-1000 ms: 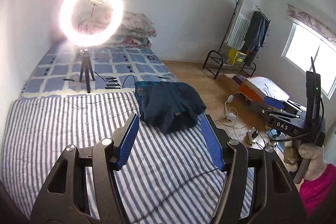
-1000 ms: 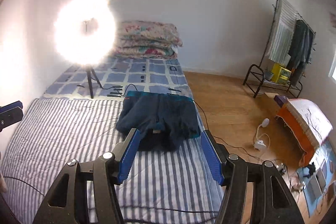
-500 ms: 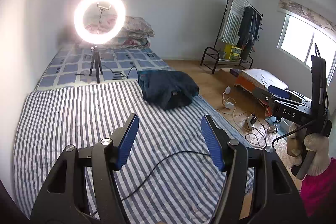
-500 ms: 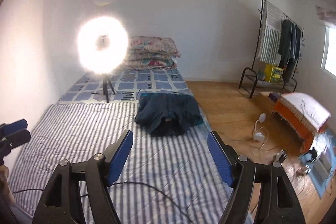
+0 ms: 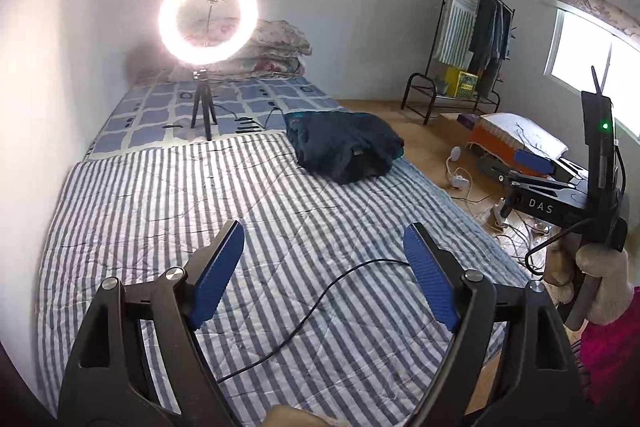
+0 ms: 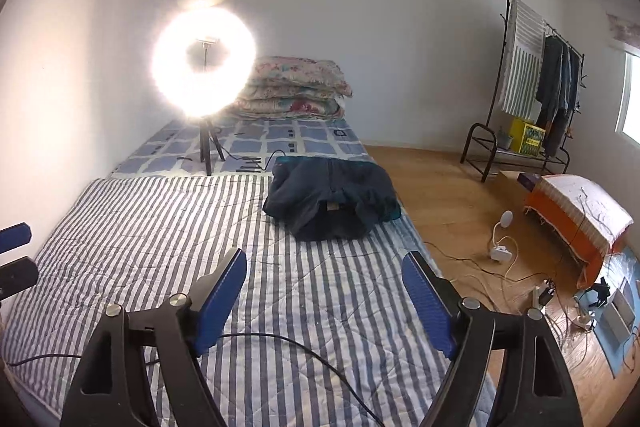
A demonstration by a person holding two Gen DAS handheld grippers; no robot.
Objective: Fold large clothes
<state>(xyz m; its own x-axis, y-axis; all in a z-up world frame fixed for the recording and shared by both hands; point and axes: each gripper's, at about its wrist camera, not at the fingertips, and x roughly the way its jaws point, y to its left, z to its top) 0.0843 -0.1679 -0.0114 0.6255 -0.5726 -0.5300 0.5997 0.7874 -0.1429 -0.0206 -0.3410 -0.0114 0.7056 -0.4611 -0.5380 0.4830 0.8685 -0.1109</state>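
A folded dark blue garment (image 5: 344,151) (image 6: 332,201) lies near the right edge of the striped bed cover (image 5: 168,211) (image 6: 152,227). My left gripper (image 5: 324,247) hovers over the stripes well short of the garment, its jaws opening with nothing between them. My right gripper (image 6: 324,273) also hangs back from the garment, jaws opening and empty. In the left wrist view the right gripper (image 5: 532,167) shows at the right edge, held by a gloved hand (image 5: 604,279). One blue finger of the left gripper (image 6: 14,233) shows at the left edge of the right wrist view.
A lit ring light on a tripod (image 5: 208,15) (image 6: 204,63) stands on the checked sheet, with stacked quilts (image 6: 296,87) behind it. A black cable (image 5: 320,291) (image 6: 280,341) crosses the stripes. Right of the bed are wooden floor, cables, a small orange bed (image 6: 576,211) and a clothes rack (image 6: 536,75).
Both grippers have drawn back from the folded garment, which now lies farther off. Their jaws stand wider apart than before.
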